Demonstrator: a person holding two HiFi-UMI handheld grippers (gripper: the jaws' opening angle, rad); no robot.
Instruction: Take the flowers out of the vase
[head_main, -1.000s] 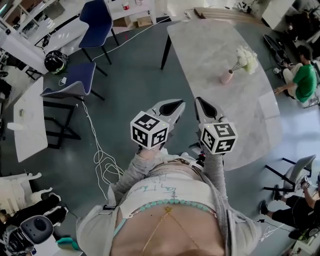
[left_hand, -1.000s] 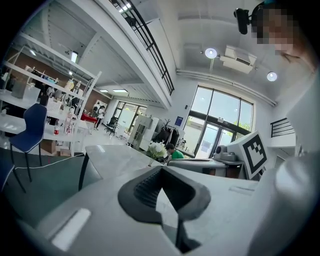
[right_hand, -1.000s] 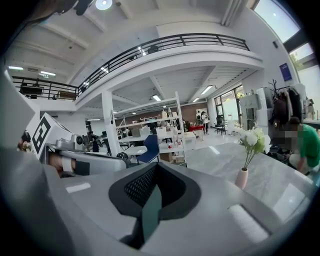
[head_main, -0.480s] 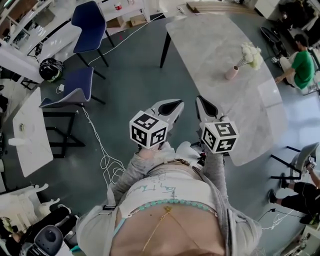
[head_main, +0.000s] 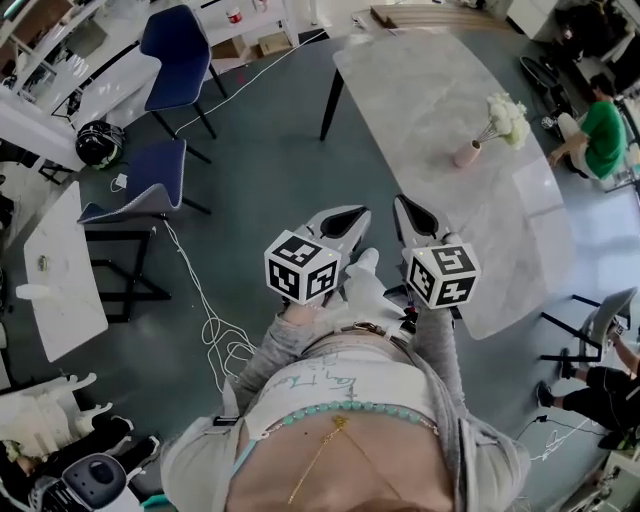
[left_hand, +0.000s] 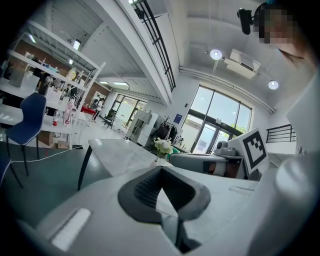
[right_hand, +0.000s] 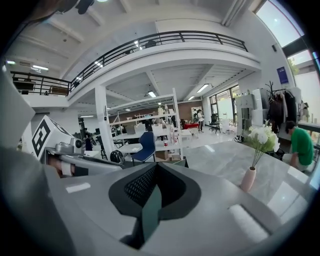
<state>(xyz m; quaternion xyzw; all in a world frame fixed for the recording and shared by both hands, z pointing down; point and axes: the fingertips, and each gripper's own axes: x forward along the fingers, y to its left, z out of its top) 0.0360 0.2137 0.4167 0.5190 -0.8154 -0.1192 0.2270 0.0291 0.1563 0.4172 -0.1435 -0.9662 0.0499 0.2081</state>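
A small pink vase (head_main: 466, 153) holding white flowers (head_main: 507, 118) stands on the grey marble table (head_main: 430, 90), toward its far right side. My left gripper (head_main: 352, 213) and right gripper (head_main: 405, 207) are held side by side close to my body, over the floor at the table's near edge and well short of the vase. Both are shut with nothing between the jaws. The right gripper view shows the shut right gripper (right_hand: 156, 167) with the vase (right_hand: 247, 179) and flowers (right_hand: 262, 137) ahead to the right. Over the shut left gripper (left_hand: 161, 168), the left gripper view catches the flowers (left_hand: 163, 146) far off.
Two blue chairs (head_main: 180, 45) (head_main: 145, 170) stand left of the table, a black helmet (head_main: 98, 143) beside them. A white cable (head_main: 215, 330) trails over the floor. A person in a green shirt (head_main: 600, 135) sits beyond the table's right side. A white side table (head_main: 55, 260) is at far left.
Both grippers have edged a little forward toward the table, side by side and still shut. The vase and flowers have not moved.
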